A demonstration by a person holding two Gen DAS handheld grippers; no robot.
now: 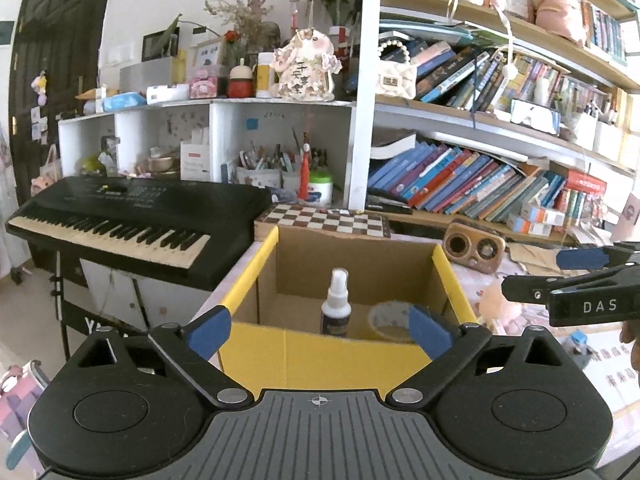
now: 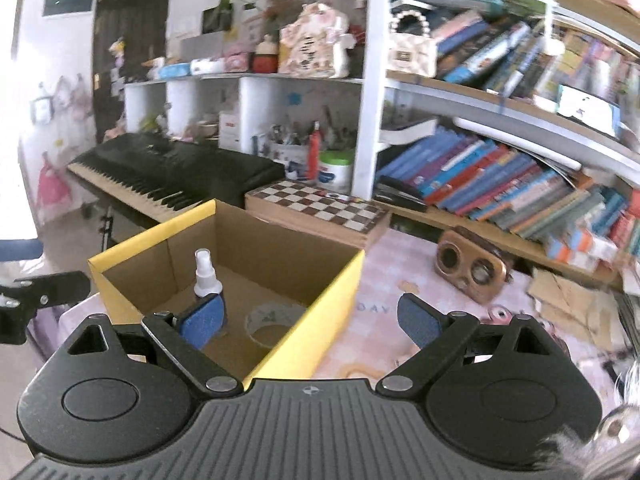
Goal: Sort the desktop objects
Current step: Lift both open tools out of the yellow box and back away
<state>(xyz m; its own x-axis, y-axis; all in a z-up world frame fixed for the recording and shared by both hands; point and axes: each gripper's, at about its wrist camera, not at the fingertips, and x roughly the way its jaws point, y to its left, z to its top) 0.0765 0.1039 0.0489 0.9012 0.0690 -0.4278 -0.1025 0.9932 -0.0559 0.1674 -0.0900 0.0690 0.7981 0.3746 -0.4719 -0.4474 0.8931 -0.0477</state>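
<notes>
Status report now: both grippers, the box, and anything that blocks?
Left gripper open, empty. Right gripper open, empty. Spray bottle upright and tape roll flat inside cardboard box. Nothing blocks the box opening.

Desk w/ pink checked cloth (image 2: 404, 256) carries a yellow-edged cardboard box (image 1: 320, 354) at its left end. Behind the box: folded chessboard case (image 1: 326, 220). To the right, near the bookshelf, a wooden speaker (image 2: 472, 266) & loose cardboard scraps (image 2: 568, 300) (small pink item beside them, too blurred to tell).
</notes>
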